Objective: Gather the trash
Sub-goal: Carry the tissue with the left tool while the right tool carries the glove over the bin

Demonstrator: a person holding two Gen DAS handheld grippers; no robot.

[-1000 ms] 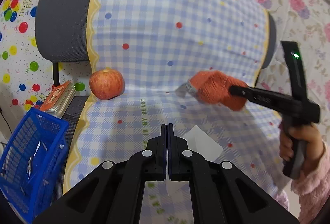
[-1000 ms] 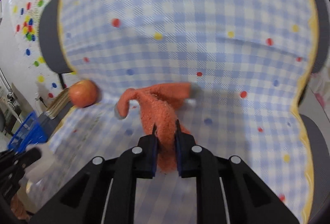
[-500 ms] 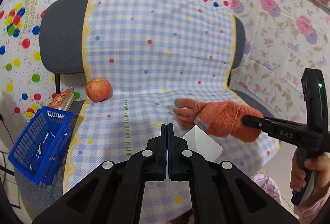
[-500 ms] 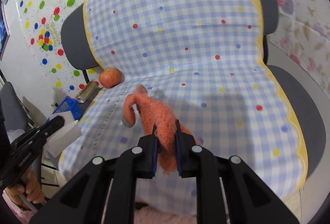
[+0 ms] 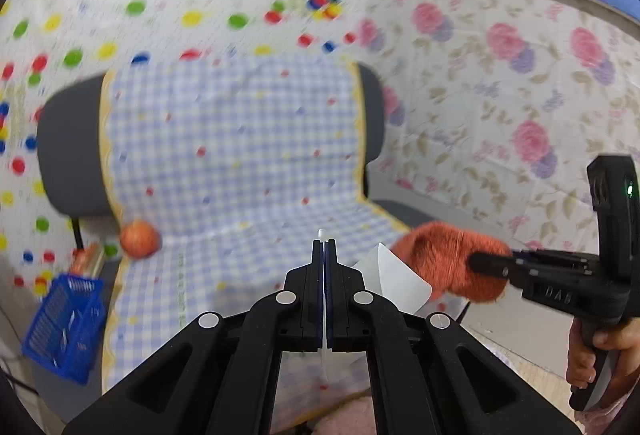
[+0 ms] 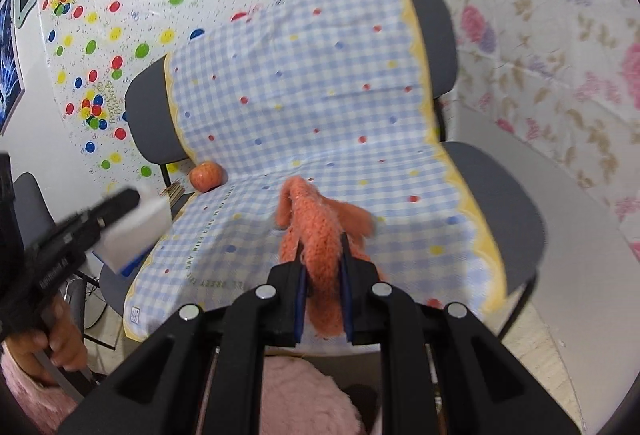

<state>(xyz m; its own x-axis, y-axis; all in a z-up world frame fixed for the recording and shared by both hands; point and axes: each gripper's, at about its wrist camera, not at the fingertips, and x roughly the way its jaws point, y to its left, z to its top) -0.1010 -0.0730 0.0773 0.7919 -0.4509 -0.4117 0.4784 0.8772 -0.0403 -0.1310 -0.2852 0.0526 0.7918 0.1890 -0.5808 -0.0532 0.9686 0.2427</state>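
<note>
My left gripper is shut on a thin white sheet of paper, which sticks out to the right of the jaws, in the air in front of the chair. In the right wrist view the left gripper shows at the left edge with the same white paper in it. My right gripper is shut on a fuzzy orange glove that hangs over the seat's front. From the left wrist view the glove and right gripper are at the right.
A grey chair draped with a blue checked cloth stands ahead. An apple lies at the seat's back left beside a stack of books. A blue basket sits low to the left. Patterned walls close in behind.
Both grippers have drawn back and up from the chair, which now looks smaller. The orange glove has come off the seat with the right gripper; the paper stays in the left.
</note>
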